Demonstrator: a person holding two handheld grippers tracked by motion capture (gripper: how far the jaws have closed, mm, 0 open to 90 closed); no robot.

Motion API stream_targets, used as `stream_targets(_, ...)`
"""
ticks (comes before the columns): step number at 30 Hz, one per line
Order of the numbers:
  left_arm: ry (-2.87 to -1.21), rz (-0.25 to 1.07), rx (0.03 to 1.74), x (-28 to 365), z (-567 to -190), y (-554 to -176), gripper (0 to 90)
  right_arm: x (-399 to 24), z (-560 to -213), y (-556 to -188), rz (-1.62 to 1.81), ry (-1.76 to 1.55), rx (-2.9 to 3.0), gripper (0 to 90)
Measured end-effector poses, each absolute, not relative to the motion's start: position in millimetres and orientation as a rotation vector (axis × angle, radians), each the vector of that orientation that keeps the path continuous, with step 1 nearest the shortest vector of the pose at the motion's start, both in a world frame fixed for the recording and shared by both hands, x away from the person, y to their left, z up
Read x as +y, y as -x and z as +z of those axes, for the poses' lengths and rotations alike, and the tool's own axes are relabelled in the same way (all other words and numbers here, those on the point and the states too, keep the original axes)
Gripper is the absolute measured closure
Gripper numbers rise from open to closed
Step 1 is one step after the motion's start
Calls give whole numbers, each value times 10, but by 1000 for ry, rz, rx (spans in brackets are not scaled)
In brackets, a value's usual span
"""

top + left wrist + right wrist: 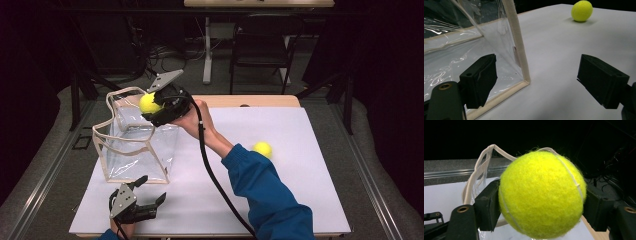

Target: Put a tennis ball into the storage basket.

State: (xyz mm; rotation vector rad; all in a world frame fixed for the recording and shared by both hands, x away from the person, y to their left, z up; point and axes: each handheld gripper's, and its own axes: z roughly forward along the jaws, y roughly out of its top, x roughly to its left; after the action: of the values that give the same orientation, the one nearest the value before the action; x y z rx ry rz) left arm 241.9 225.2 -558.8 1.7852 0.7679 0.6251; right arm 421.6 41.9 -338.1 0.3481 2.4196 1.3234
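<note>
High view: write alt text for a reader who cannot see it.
The right hand-held gripper holds a yellow tennis ball over the open top of a clear plastic bag standing on a white table. A second tennis ball lies on the table, and the left hand-held gripper rests open near the bag.

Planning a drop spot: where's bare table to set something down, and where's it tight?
Free: the white table right of the blue sleeve, beyond the loose tennis ball; also the strip between the clear bag and the left gripper. Crowded: over the bag's mouth, where the right gripper holds a tennis ball.
</note>
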Motion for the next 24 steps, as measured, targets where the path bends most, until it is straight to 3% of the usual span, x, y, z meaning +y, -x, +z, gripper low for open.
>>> stream_targets(24, -1780, 623, 771, 2252, -5589, -2418, 161, 578, -3413, -4185, 1301, -312, 2437, 258)
